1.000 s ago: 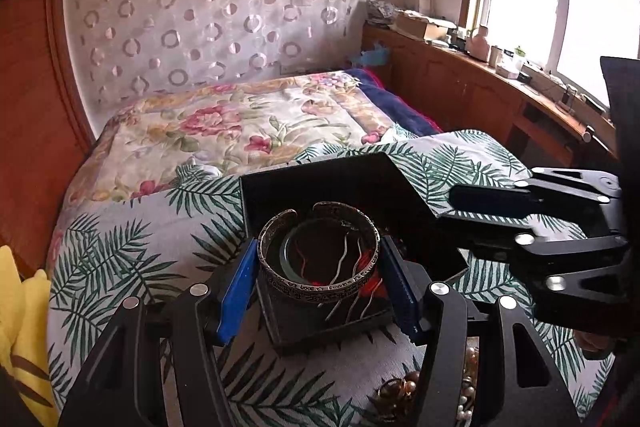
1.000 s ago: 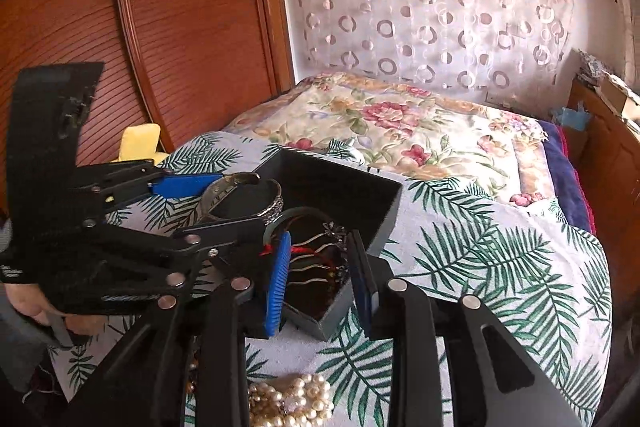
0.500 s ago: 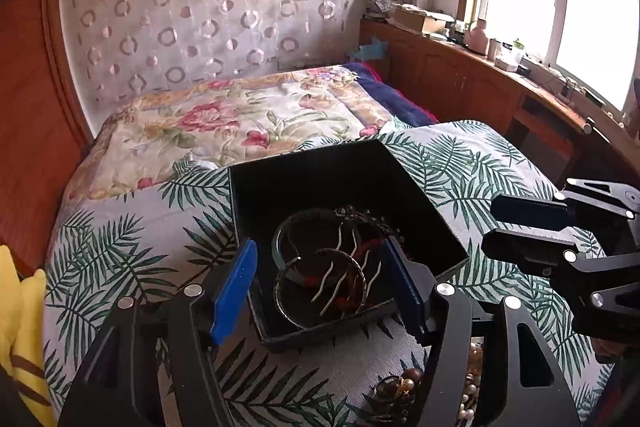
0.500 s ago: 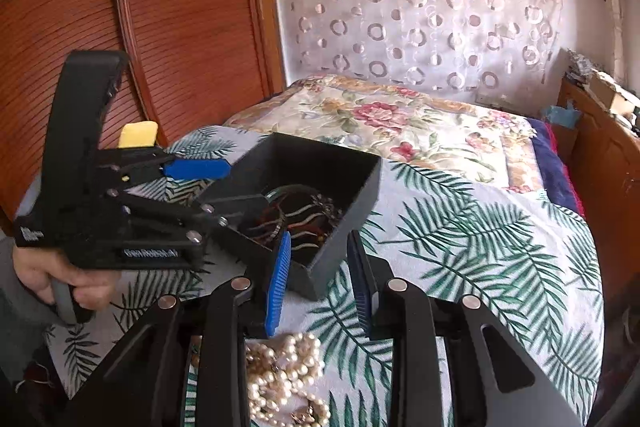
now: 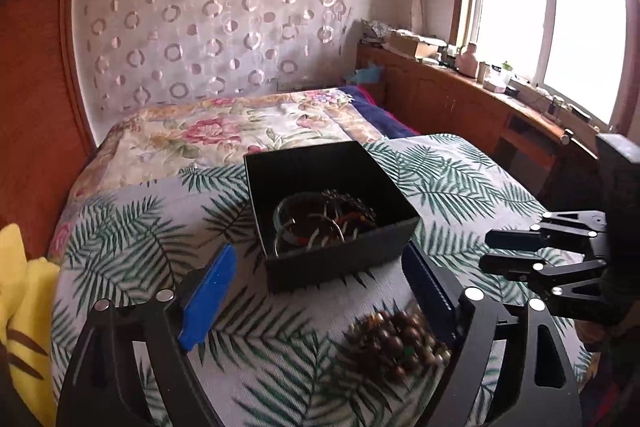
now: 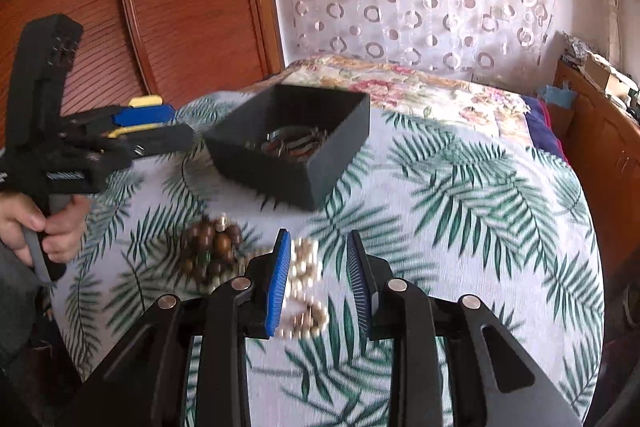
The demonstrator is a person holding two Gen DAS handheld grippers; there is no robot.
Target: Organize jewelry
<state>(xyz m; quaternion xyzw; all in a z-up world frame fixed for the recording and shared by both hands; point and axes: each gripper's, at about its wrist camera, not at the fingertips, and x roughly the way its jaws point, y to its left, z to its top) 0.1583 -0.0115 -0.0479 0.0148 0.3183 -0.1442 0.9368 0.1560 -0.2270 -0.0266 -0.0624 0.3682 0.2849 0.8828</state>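
Note:
A black open box point(image 5: 340, 261) stands on the palm-leaf cloth; bangles point(image 5: 320, 225) lie inside it. It also shows in the right wrist view point(image 6: 332, 151). My left gripper point(image 5: 320, 267) is open and empty, drawn back just before the box; it also shows in the right wrist view point(image 6: 160, 131). A brown bead bracelet point(image 5: 394, 341) lies by its right finger, also in the right wrist view point(image 6: 212, 247). My right gripper point(image 6: 318, 251) is open over a pearl string point(image 6: 304, 287), not touching it that I can tell; it also shows in the left wrist view point(image 5: 508, 251).
The cloth-covered table point(image 6: 480, 207) stands against a bed with a floral quilt point(image 5: 240, 135). A yellow cloth point(image 5: 20, 307) lies at the left edge. A wooden wardrobe point(image 6: 180, 7) stands left; a wooden counter point(image 5: 460, 99) runs under the window.
My left gripper let go of the silver bangle, which now lies in the box, and drew back. My right gripper pulled back from the box to over the pearls.

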